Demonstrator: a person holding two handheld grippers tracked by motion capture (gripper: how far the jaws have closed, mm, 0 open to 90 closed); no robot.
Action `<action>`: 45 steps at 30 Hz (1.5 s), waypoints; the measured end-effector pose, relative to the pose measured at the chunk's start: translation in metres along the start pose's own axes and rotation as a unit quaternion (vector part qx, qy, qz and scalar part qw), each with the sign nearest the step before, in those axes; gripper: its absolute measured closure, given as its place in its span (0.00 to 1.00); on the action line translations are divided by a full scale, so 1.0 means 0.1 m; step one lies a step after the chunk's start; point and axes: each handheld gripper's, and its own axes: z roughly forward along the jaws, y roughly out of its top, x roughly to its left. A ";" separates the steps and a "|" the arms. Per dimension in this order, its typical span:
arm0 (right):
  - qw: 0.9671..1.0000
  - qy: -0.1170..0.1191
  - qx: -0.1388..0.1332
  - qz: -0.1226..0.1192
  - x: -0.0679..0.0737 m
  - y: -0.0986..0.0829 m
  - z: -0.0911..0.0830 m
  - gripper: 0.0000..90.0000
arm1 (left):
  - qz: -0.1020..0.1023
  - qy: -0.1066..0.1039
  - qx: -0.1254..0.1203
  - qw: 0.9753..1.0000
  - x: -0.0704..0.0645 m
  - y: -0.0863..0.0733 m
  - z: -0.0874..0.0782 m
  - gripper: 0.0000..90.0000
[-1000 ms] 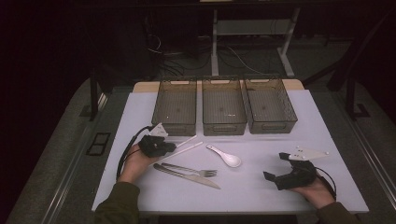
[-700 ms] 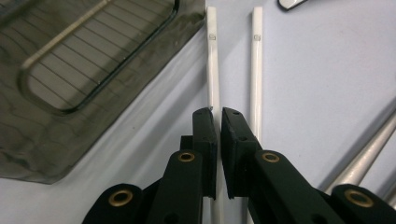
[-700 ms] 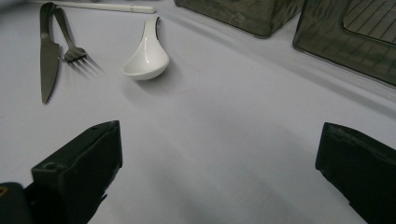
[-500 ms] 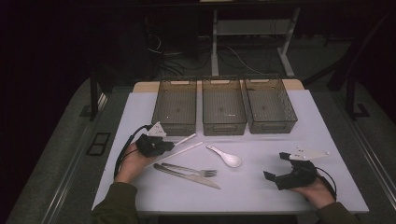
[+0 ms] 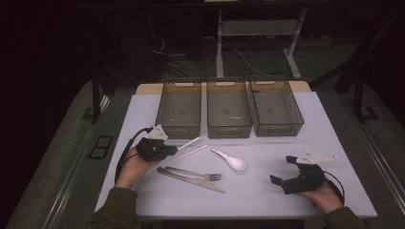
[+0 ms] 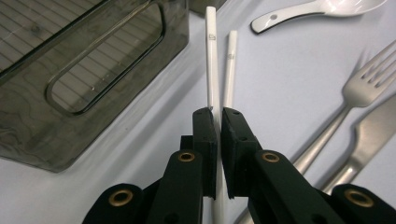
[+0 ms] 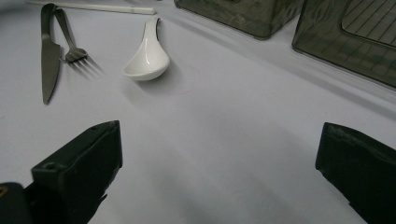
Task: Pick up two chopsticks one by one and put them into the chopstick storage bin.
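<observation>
High view overhead; gripper views low, sharing spoon (image 6: 322, 10).

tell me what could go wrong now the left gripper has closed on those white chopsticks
1. The left gripper seems to clamp just one of the two white chopsticks; the second lies beside the jaws and may stay on the table.
2. The grip sits near one end, so the long stick could droop or twist when lifted.
3. The smoky plastic bin stands close; a swing might knock its wall.

Gripper (image 6: 218, 122) hides the chopstick's (image 6: 211, 60) near end.
</observation>
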 end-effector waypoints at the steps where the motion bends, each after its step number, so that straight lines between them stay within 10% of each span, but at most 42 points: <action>1: 1.000 0.000 0.000 0.000 0.00 0.00 0.00 0.01 | 0.001 -0.002 -0.002 1.000 -0.01 0.00 -0.01 0.94; 45: 1.000 0.005 -0.009 -0.004 0.01 0.01 -0.02 0.01 | -0.044 0.008 -0.058 0.997 -0.17 0.49 -0.27 0.94</action>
